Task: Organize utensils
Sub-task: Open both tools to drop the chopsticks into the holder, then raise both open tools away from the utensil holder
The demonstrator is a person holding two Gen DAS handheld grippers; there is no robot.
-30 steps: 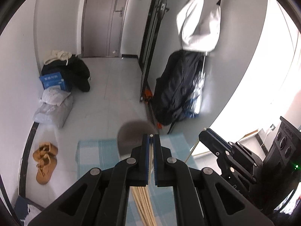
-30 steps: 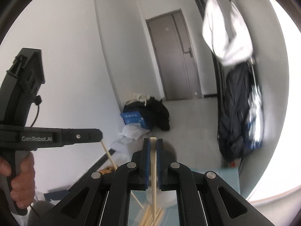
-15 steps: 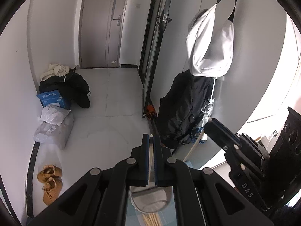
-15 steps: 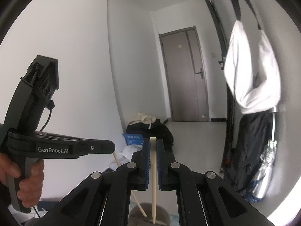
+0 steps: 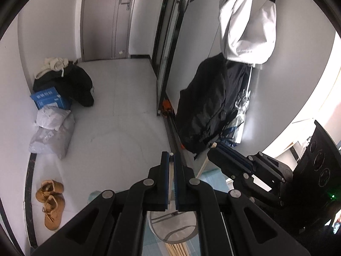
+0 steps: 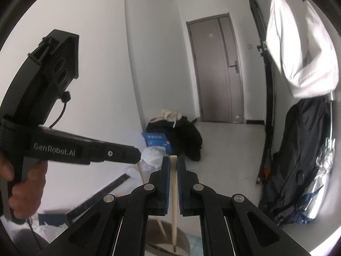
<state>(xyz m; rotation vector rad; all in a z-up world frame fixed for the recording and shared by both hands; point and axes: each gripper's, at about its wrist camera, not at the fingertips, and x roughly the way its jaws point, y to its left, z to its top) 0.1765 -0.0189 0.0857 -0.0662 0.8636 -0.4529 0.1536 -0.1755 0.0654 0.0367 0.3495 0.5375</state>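
A: What do you hold in the left wrist view?

B: Your left gripper [image 5: 171,155] is closed on one chopstick [image 5: 170,175]. Under it stands a round cup [image 5: 172,228] on a blue cloth [image 5: 213,181], and more chopsticks [image 5: 177,249] lie on the cloth in front of the cup. Your right gripper [image 5: 215,149] is just beside, to the right.

A: And the right wrist view?

B: Your right gripper [image 6: 173,160] clamps a second chopstick [image 6: 174,202], and its lower tip hangs over the cup [image 6: 157,234]. Your hand [image 6: 23,192] holds the left gripper [image 6: 136,155], which pinches its chopstick [image 6: 149,192].

Pale wooden chopstick [image 6: 174,194], teal checked cloth [image 5: 213,180] (black gripper [image 6: 173,160], blue-padded jaws)
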